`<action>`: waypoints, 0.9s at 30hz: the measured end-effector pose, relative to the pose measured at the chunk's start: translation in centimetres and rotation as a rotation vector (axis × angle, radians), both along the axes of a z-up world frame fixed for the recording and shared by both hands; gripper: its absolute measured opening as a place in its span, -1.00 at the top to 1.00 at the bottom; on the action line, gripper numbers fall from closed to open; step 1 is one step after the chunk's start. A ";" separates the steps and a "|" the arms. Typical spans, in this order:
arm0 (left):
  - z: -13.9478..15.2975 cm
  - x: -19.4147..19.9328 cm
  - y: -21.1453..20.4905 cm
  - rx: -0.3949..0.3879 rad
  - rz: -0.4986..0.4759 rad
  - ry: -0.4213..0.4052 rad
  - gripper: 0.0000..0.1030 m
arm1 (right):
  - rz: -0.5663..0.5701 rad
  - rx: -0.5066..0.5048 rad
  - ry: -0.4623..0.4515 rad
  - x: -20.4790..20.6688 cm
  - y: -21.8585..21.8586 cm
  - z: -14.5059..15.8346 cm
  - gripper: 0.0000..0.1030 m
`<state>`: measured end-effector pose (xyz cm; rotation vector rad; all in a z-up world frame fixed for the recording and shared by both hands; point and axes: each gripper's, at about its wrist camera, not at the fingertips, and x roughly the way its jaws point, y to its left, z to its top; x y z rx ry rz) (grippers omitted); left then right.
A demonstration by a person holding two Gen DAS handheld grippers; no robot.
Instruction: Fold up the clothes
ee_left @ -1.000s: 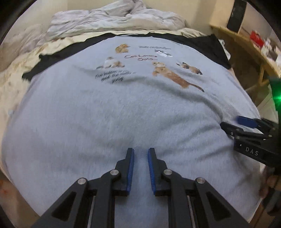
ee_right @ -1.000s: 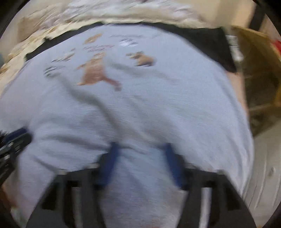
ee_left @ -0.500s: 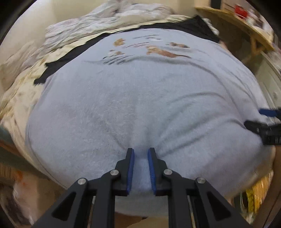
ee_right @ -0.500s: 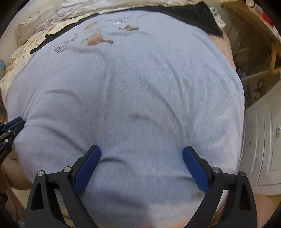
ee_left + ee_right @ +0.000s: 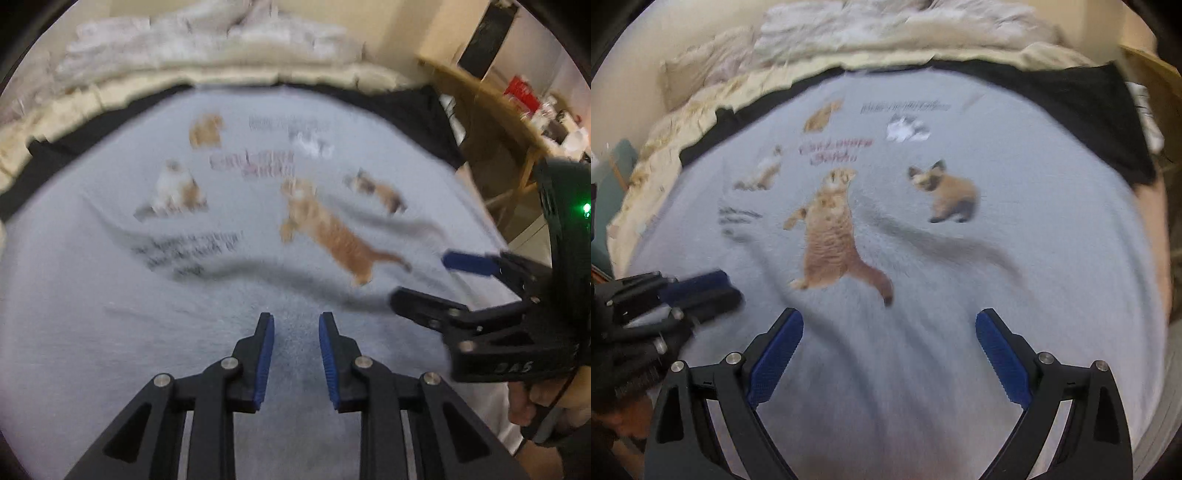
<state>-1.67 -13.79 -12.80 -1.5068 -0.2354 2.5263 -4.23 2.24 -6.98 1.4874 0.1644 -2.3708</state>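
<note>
Left gripper [image 5: 296,332]: jaws narrowly apart, just been widening, clamping nothing; grey T-shirt [image 5: 110,332] lies flat beneath and ahead of them. Right gripper [image 5: 889,328]: jaws wide apart, empty, above the same shirt. Black garment [image 5: 1089,107] and rumpled bedding [image 5: 886,33] lie beyond both jaws. Both grippers angle steeply downward.

Rumpled bed [image 5: 207,48], wooden shelf [image 5: 491,99], cream wall [image 5: 413,26]

L gripper [image 5: 295,325] pitched down, jaws narrow, just been opening, nothing pinched between pads. R gripper [image 5: 888,332] close on its right, pitched down, jaws wide apart, nothing gripped.
</note>
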 end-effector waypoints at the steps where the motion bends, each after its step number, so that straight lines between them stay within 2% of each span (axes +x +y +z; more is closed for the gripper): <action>1: -0.6 0.0 -0.2 0.003 0.010 -0.007 0.51 | 0.013 0.044 0.001 -0.4 -0.2 -0.8 -0.88; 3: -1.3 0.5 -0.2 -0.006 0.022 -0.022 0.51 | 0.023 0.099 -0.002 -0.3 -0.3 -1.7 -0.89; 6: -1.3 2.7 0.7 -0.088 -0.007 -0.073 0.52 | -0.023 0.124 -0.049 1.0 0.0 -2.1 -0.89; 8: -1.3 4.2 0.5 -0.091 -0.018 -0.110 0.52 | -0.039 0.125 -0.116 2.2 0.3 -2.2 -0.90; 13: -0.8 7.3 -0.9 -0.058 -0.004 -0.214 0.52 | -0.061 0.139 -0.177 6.1 1.3 -1.9 -0.91; 17: 2.0 8.7 -1.4 -0.024 -0.005 -0.139 0.51 | -0.054 0.135 -0.189 7.8 1.5 -0.9 -0.91; 19: 3.6 8.7 -1.7 -0.027 0.023 -0.056 0.50 | -0.069 0.100 -0.134 7.3 1.8 0.8 -0.91; 22: 5.2 7.2 -2.2 -0.093 0.089 0.031 0.44 | -0.091 0.058 -0.044 5.3 1.7 3.4 -0.91; 24: 5.7 5.7 -2.8 -0.123 0.133 0.073 0.43 | -0.101 0.042 -0.030 3.3 1.2 4.0 -0.91; 27: 4.8 2.3 -4.2 -0.107 0.211 0.068 0.40 | -0.117 0.037 0.004 -0.2 0.6 3.6 -0.91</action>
